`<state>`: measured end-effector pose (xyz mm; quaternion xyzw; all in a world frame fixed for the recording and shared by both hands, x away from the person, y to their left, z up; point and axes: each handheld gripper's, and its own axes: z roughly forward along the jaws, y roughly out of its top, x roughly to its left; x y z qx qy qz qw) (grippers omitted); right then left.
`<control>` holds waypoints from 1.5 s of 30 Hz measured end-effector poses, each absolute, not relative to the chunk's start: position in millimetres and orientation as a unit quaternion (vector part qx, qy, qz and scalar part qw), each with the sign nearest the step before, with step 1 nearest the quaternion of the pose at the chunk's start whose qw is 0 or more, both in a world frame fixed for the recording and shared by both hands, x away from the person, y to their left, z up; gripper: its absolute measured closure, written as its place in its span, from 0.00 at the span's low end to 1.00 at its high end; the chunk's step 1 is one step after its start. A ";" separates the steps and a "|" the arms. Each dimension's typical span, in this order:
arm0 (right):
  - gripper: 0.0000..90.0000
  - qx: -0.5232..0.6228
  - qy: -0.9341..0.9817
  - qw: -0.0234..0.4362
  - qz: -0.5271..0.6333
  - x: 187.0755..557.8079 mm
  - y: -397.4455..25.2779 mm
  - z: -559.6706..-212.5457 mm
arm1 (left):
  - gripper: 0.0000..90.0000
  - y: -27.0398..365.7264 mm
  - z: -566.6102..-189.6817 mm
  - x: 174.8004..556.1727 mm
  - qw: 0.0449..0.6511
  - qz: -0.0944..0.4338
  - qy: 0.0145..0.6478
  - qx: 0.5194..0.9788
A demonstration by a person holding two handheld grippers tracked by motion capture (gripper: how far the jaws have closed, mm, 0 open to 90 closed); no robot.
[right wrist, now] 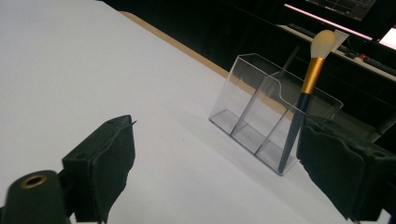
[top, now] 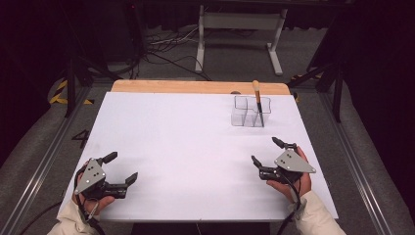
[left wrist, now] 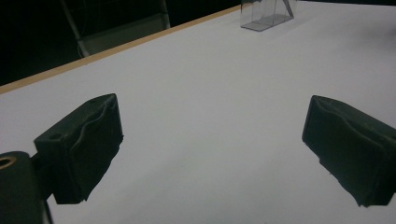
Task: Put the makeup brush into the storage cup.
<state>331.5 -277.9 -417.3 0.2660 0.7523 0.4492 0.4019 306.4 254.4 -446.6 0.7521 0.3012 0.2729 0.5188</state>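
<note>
Table: a white table (top: 195,147) with a wooden edge along its far side; the floor behind it is grey, with cables and a white frame.
Organizer: a clear plastic organizer (top: 250,111) stands on the far right part of the table, near the wooden edge. The right gripper view shows it divided into three compartments (right wrist: 261,116). In the left gripper view its lower part is seen at the top edge (left wrist: 266,16).
Brush: a makeup brush (top: 258,103) with a dark handle, a gold ferrule and pale bristles stands in the organizer, bristles up, a little tilted. In the right gripper view it is in the end compartment nearest to the camera (right wrist: 306,93).
Left gripper: the left gripper (top: 122,168) is at the near left corner, held by a hand; its jaws are wide apart with nothing between them (left wrist: 212,154).
Right gripper: the right gripper (top: 266,152) is at the near right side, well apart from the organizer; its jaws are also wide apart and hold nothing (right wrist: 215,172).
</note>
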 end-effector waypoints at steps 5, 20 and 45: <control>0.13 0.274 0.754 0.397 0.446 329.4 -283.4 -419.5 | 0.06 253.9 -446.9 306.5 0.519 0.272 0.301 0.753; 0.13 0.284 0.758 0.389 0.439 320.6 -302.0 -431.7 | 0.06 253.4 -447.7 308.6 0.515 0.269 0.299 0.757; 0.10 0.280 0.767 0.374 0.441 317.8 -295.7 -437.5 | 0.06 250.8 -446.5 307.0 0.512 0.273 0.293 0.760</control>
